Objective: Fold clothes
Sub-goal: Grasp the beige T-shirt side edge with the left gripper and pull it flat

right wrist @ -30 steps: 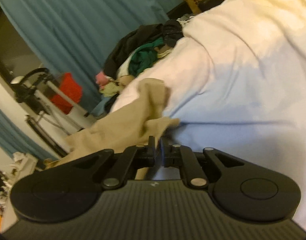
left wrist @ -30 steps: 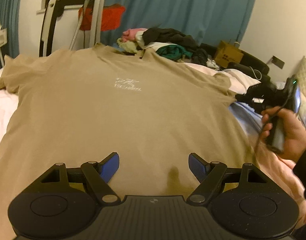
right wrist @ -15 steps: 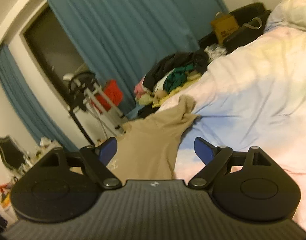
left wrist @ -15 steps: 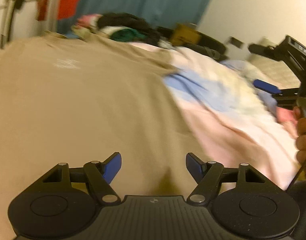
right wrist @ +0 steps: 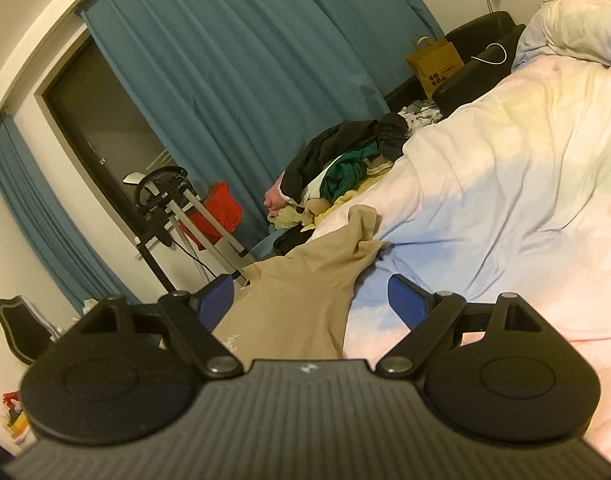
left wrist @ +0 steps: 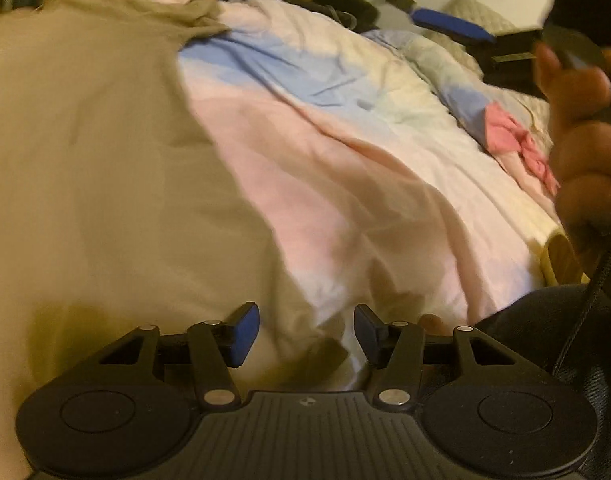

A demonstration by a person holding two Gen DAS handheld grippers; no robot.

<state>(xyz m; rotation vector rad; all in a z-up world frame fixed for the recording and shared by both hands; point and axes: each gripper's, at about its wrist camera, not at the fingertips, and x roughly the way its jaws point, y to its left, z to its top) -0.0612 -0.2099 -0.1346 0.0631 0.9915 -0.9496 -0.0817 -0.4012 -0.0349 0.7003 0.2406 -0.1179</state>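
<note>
While left gripper point(left wrist: 306, 334) closes empty | right gripper point(right wrist: 311, 302) wide | tan shirt point(left wrist: 85, 152) soft, seemingly creased

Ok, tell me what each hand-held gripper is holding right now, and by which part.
Nothing. The left hand-held gripper is closing at the tan T-shirt's bottom corner, pads not pressing yet. The right hand-held gripper is open and empty.

Bed, pastel duvet point(left wrist: 345, 128): tan T-shirt point(left wrist: 85, 160) spread flat at frame left; mixed clothes pile point(right wrist: 337, 168) at far edge.
</note>
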